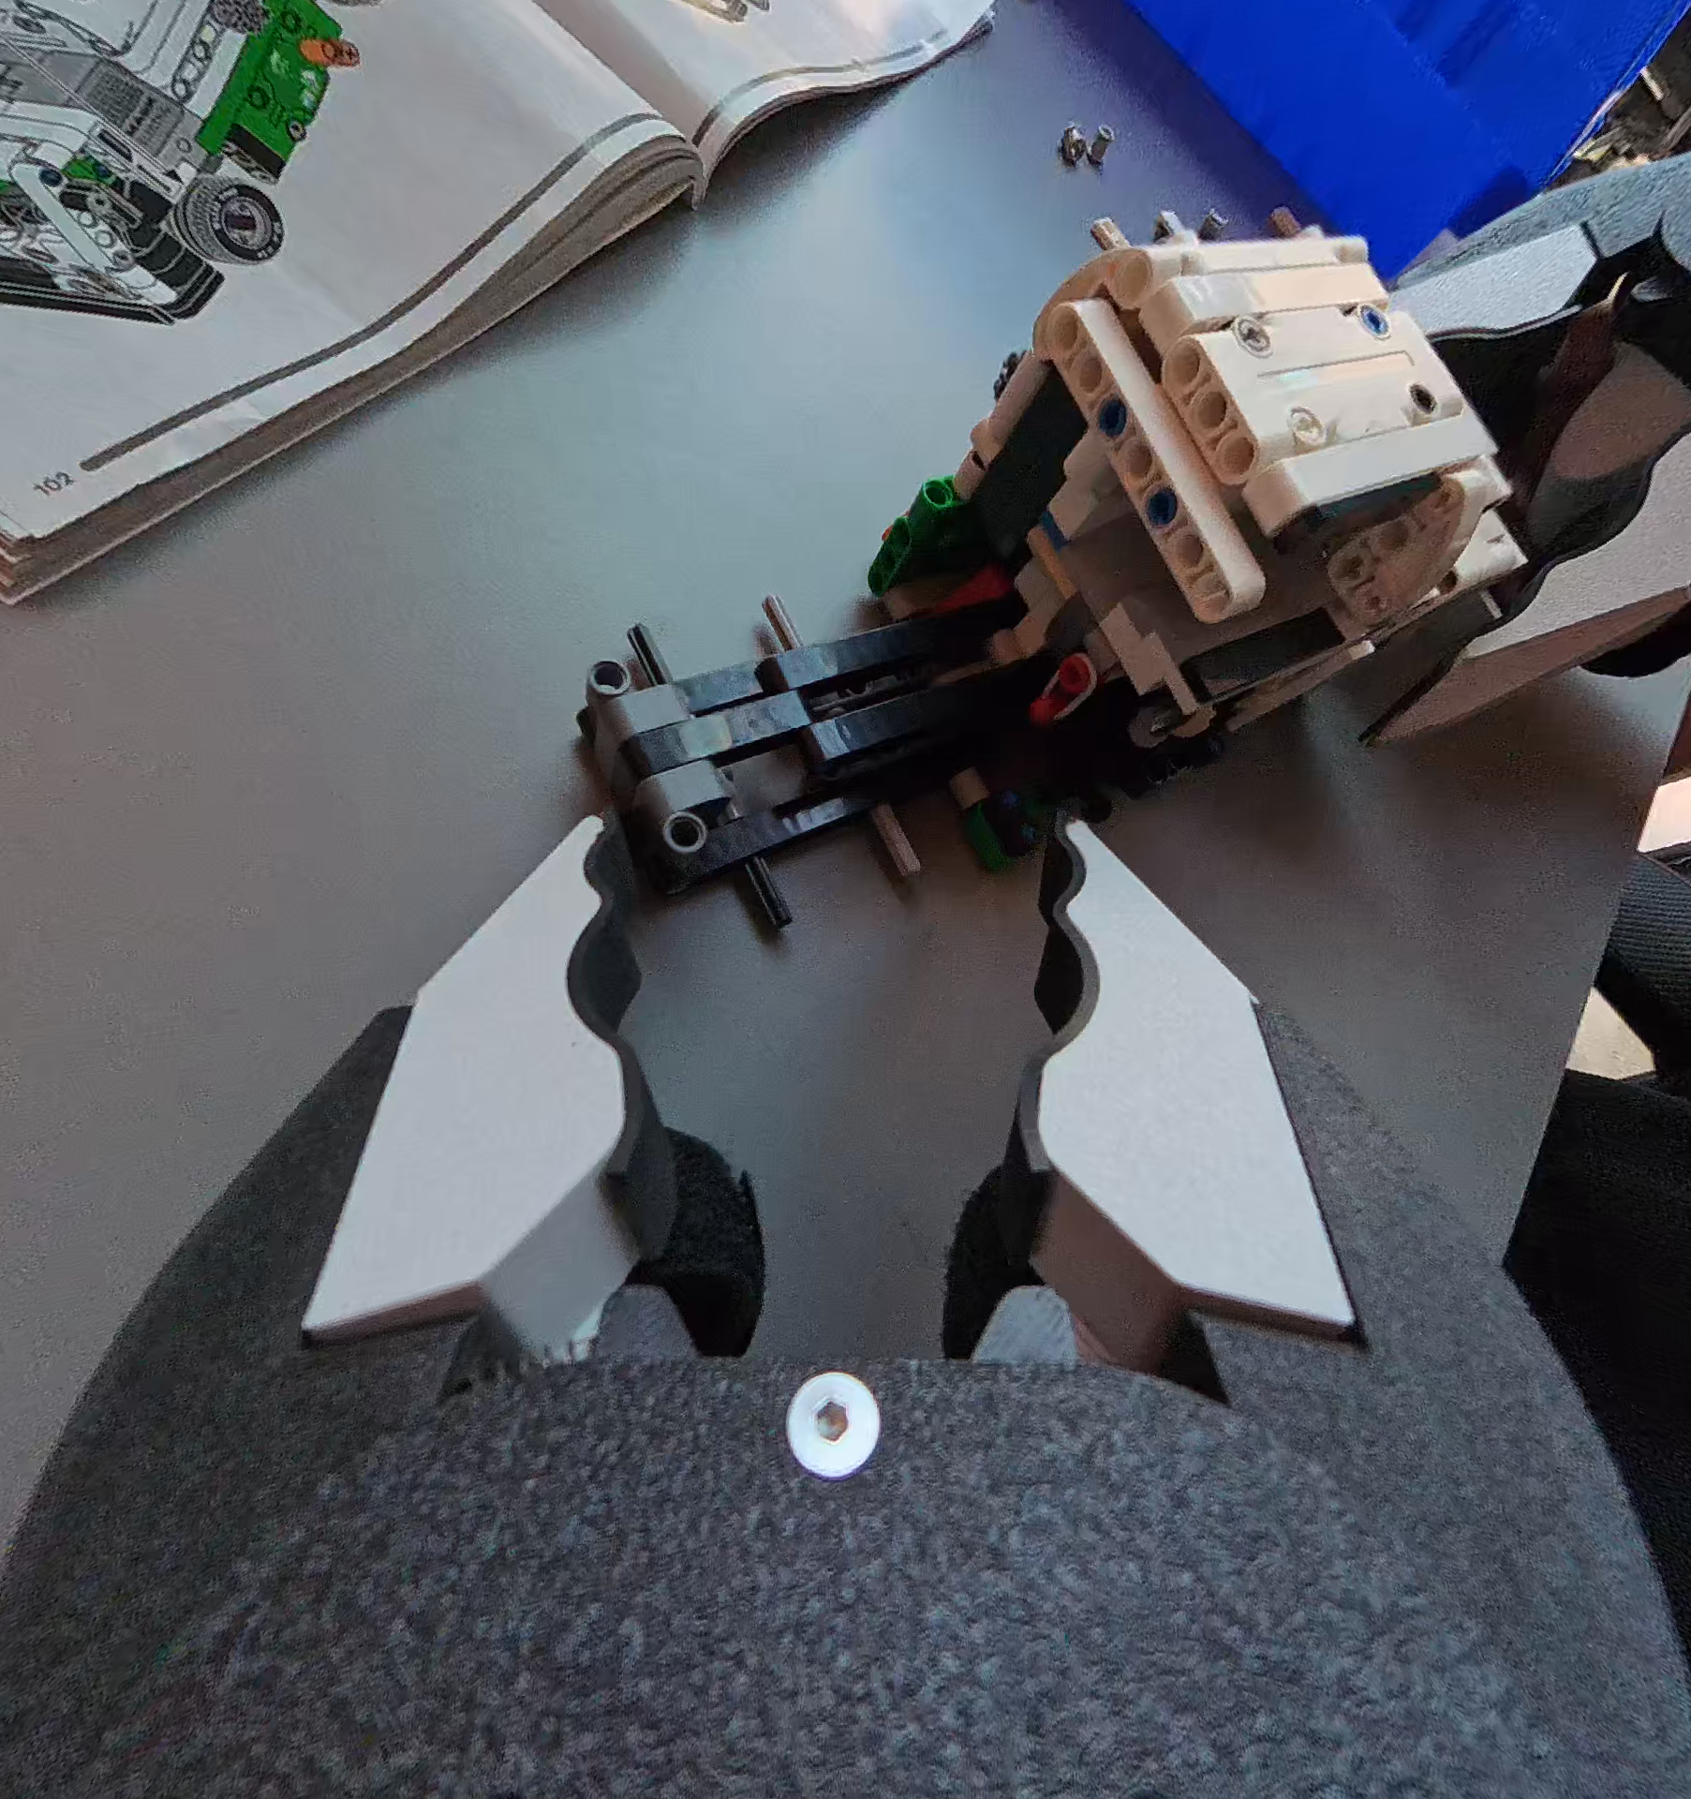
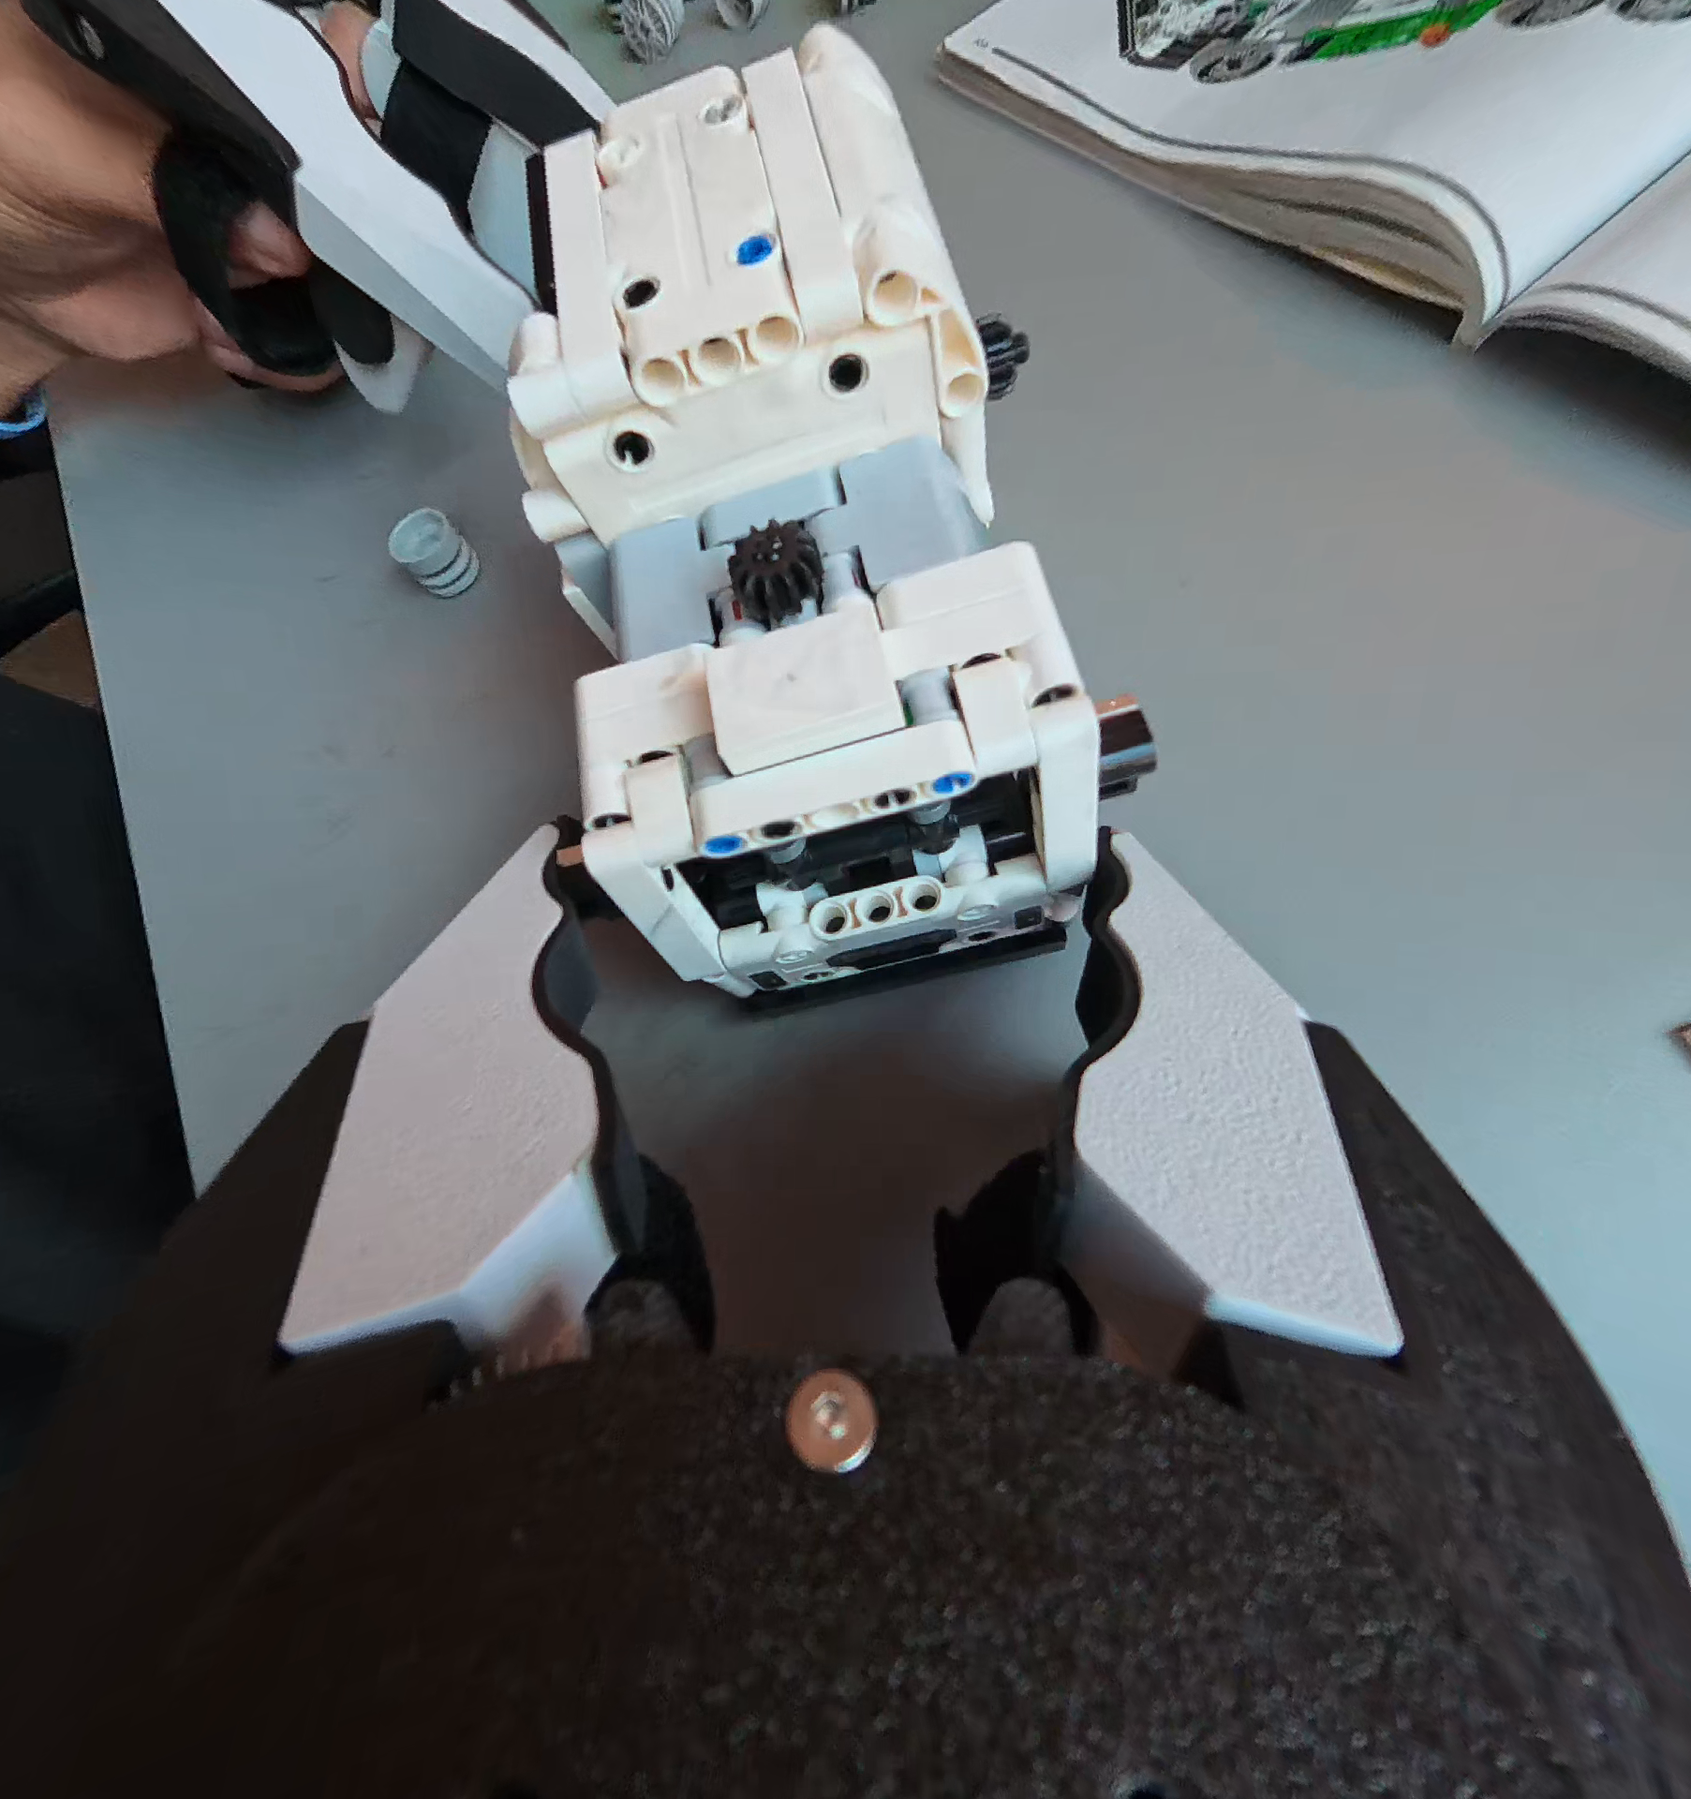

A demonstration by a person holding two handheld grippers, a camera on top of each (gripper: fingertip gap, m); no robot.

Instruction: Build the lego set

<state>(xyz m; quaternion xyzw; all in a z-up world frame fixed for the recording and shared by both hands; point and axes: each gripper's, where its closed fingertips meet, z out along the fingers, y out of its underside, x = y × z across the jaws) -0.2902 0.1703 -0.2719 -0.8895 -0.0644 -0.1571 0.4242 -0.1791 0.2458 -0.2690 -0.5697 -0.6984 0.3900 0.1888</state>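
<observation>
The white truck model on the bench is partly built, no wheels yet. Right tongs grasp its cab end; left tongs released beside its black frame.

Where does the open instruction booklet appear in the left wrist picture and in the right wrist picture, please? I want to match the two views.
Left wrist view: the instruction booklet lies open in the upper left corner, on the grey table.
Right wrist view: the booklet is in the upper right corner.
Shared landmark: the white lego truck model, right of the booklet in the left wrist view, left of it in the right.
</observation>
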